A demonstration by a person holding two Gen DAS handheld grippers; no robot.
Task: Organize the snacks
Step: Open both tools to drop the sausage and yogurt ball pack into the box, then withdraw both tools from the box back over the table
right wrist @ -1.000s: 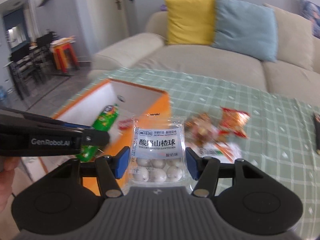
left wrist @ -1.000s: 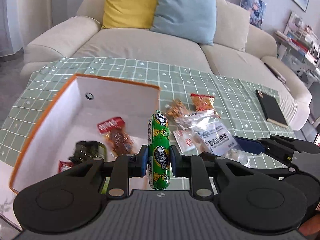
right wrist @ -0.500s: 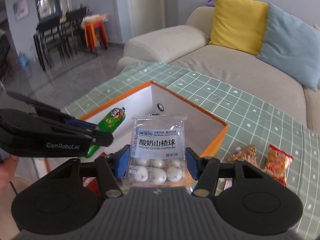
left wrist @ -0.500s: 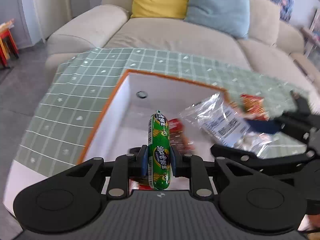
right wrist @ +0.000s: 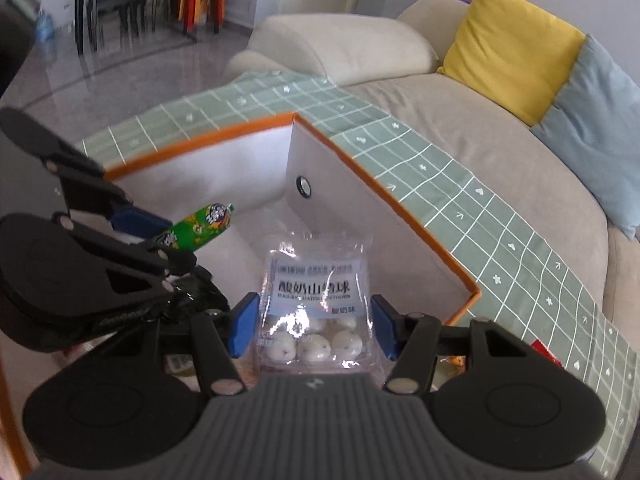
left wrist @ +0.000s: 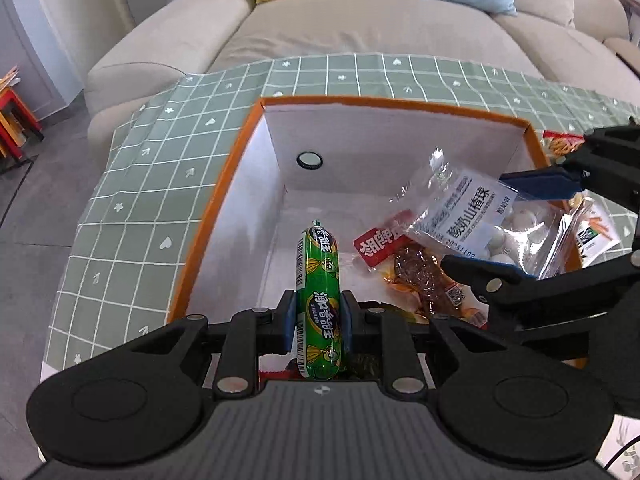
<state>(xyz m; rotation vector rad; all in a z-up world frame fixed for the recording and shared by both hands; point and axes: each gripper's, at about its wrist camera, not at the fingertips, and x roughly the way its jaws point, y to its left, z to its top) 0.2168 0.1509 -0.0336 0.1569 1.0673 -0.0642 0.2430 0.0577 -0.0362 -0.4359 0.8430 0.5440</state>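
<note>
The green sausage stick (left wrist: 318,300) is pinched upright between the blue pads of the left gripper (left wrist: 318,322), jaws narrowed right down onto it, and it's held over the near left part of the orange-rimmed box (left wrist: 240,148). The clear bag of white hawthorn balls (right wrist: 316,304) is clamped by its sides in the right gripper (right wrist: 314,326), jaws about halfway apart, also over the box but toward its right wall. A red-labelled meat snack (left wrist: 404,256) is already lying on the box floor between the two. Plenty of bare white floor can be seen at the far end near the round grommet (left wrist: 309,160). Outside the rim, green checked cloth (left wrist: 132,184) is spread to the table edge, with the beige sofa (left wrist: 360,28) just behind.
</note>
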